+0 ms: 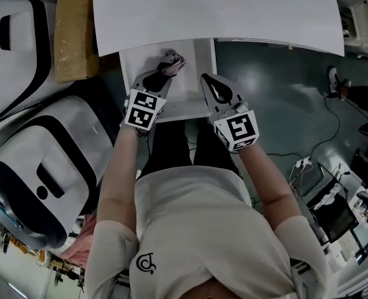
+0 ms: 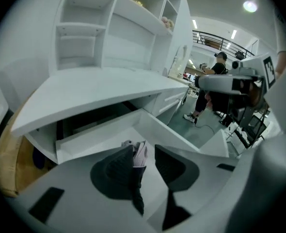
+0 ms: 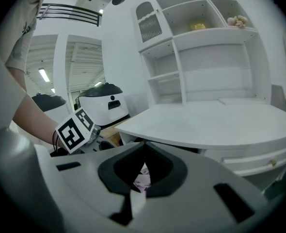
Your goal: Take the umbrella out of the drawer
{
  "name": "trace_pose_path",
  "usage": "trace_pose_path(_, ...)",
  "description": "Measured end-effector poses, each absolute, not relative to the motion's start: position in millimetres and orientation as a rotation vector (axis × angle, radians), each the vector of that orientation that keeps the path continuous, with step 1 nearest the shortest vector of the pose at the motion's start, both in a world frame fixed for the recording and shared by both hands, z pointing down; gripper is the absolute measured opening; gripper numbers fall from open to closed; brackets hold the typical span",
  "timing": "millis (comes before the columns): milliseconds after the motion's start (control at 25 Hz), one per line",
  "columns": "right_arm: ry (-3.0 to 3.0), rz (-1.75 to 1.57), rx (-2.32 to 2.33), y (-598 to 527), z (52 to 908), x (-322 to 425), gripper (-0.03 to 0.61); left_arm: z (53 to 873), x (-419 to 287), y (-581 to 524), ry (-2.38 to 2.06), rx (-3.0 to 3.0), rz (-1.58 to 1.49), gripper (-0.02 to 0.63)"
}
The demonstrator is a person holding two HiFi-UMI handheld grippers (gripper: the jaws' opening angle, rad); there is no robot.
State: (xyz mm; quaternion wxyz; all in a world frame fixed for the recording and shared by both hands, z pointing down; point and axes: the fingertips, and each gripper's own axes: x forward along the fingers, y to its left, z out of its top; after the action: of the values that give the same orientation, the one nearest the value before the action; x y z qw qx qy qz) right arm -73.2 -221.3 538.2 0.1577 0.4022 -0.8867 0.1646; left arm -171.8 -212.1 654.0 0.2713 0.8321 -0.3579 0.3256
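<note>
Umbrella [image 1: 173,61] lies at far end of open drawer [image 1: 199,73]. Left gripper [image 1: 162,75] sits just beside it, jaws partly spread, pads not pressing. Right gripper [image 1: 210,83] over drawer's right side, jaws pressed together, empty.

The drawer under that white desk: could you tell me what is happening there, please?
A person is working with a gripper in each hand at the open drawer. The left gripper hangs over the folded umbrella lying inside, fingers apart with the umbrella between them, not gripped. The right gripper is shut and empty beside it.
</note>
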Motion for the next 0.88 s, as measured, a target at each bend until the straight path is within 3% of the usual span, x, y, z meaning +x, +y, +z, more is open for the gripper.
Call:
trace_pose_path(120, -2.507, 0.495, 1.178, -227.4, 552.5, -75.9, 0.006, 687.0, -176.1, -216.3, -0.920, 2.204, 0.929, 0.239)
trace_pose_path(400, -2.448, 0.564, 1.266, -240.3, 578.3, -74.6, 0.006, 740.8, -173.4, -222.5, -0.794, 2.151, 1.029, 0.354)
trace_pose_path(880, -2.347, 0.664, 1.372, -244.7, 608.9, -65.1, 0.006, 803.2, -152.5, -229.3, -0.698, 2.100, 1.241, 0.408)
